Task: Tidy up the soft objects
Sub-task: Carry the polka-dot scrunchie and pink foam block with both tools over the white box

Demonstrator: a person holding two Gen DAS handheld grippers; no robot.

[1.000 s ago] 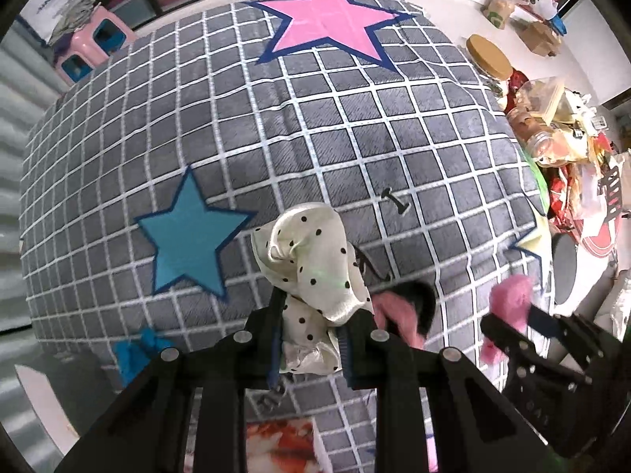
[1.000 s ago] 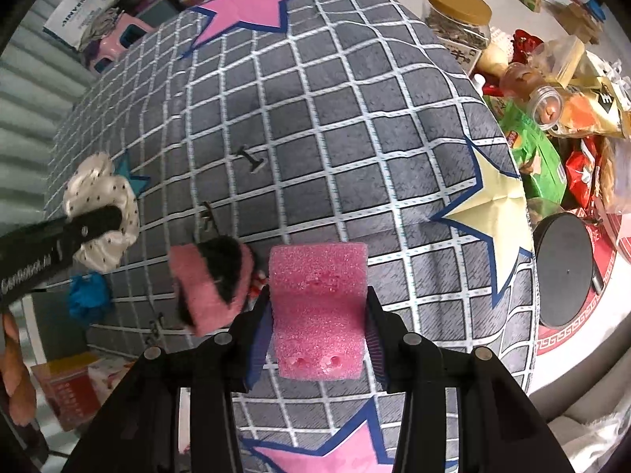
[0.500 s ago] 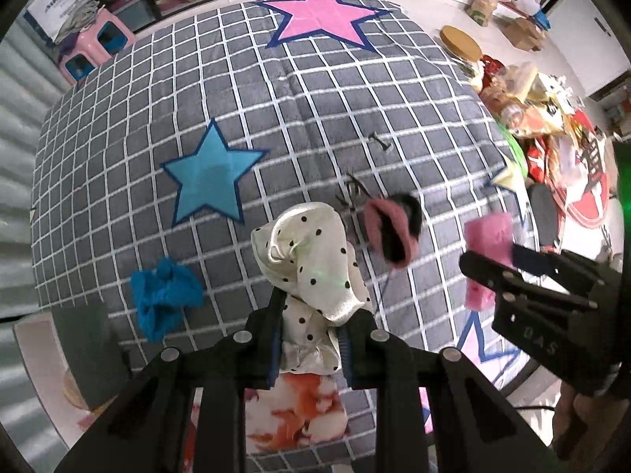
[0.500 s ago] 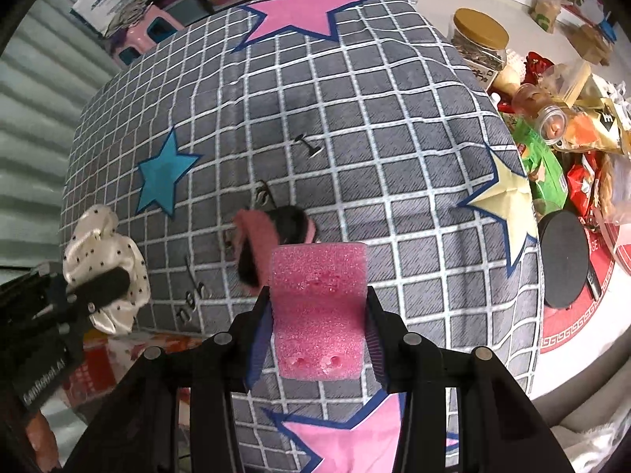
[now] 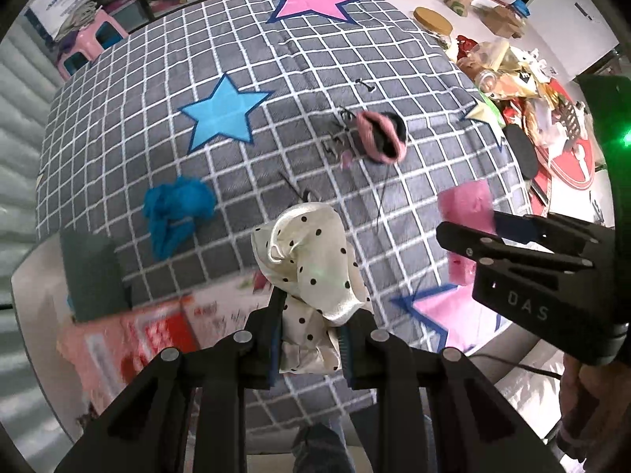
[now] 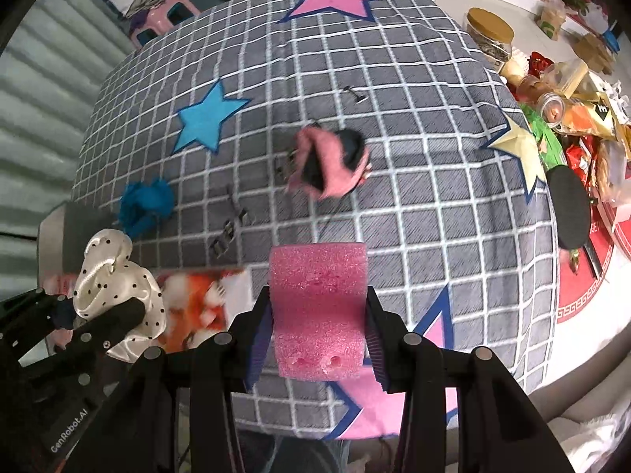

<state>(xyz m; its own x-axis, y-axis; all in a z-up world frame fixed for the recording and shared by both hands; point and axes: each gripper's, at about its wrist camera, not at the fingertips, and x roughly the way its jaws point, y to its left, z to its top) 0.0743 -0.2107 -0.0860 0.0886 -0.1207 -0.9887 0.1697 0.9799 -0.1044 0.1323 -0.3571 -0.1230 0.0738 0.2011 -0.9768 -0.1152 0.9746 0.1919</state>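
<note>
My left gripper (image 5: 313, 339) is shut on a cream polka-dot scrunchie (image 5: 311, 260) and holds it above the near edge of the grey checked cloth (image 5: 315, 90). My right gripper (image 6: 317, 335) is shut on a pink foam sponge (image 6: 317, 307), also held in the air over the near edge. The sponge also shows in the left wrist view (image 5: 465, 213), and the scrunchie in the right wrist view (image 6: 118, 287). A pink and black fuzzy band (image 6: 331, 161) and a blue scrunchie (image 6: 146, 203) lie on the cloth.
Small black hair clips (image 6: 232, 228) lie on the cloth. A dark box (image 5: 92, 272) and a red-orange printed box (image 6: 201, 307) stand at the near left. Jars and snack packs (image 6: 572, 106) crowd the right side, by a black round disc (image 6: 568, 209).
Both grippers have pulled back and up from the cloth with their loads. The pink and black band and the blue scrunchie now lie farther away, and the printed box has come into view.
</note>
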